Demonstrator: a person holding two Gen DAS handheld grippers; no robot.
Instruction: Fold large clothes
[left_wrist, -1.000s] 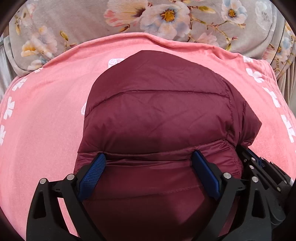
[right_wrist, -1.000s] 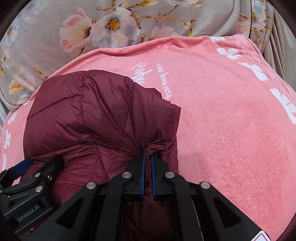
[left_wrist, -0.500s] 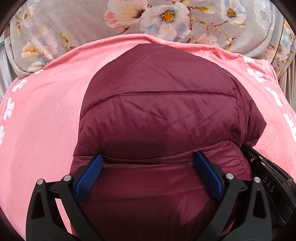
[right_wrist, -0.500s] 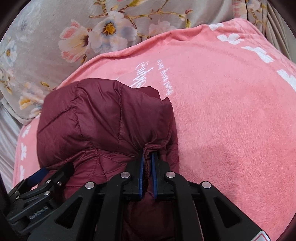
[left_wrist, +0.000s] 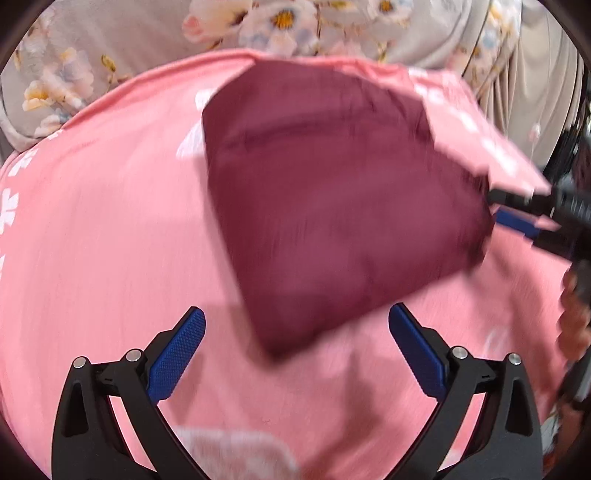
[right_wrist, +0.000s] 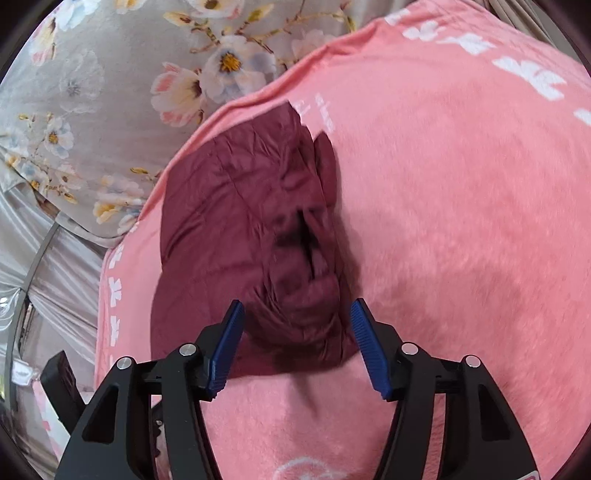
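A dark red quilted puffer jacket (left_wrist: 332, 206) lies folded into a compact bundle on the pink blanket (left_wrist: 103, 236). It also shows in the right wrist view (right_wrist: 240, 236). My left gripper (left_wrist: 297, 321) is open and empty, pulled back just short of the bundle's near corner. My right gripper (right_wrist: 297, 314) is open, its blue pads on either side of the bundle's bunched near end without squeezing it. The right gripper shows at the right edge of the left wrist view (left_wrist: 524, 218), beside the jacket's right corner. The left wrist view is blurred.
The pink blanket with white flower prints (right_wrist: 461, 221) covers the surface. A grey floral sheet (right_wrist: 92, 110) lies behind it. Grey curtains (left_wrist: 532, 74) hang at the far right. A metal frame and grey fabric (right_wrist: 40, 258) are at the left of the right wrist view.
My right gripper has opened and let go of the jacket's edge. Both grippers have pulled back from the bundle, which now lies on the blanket.
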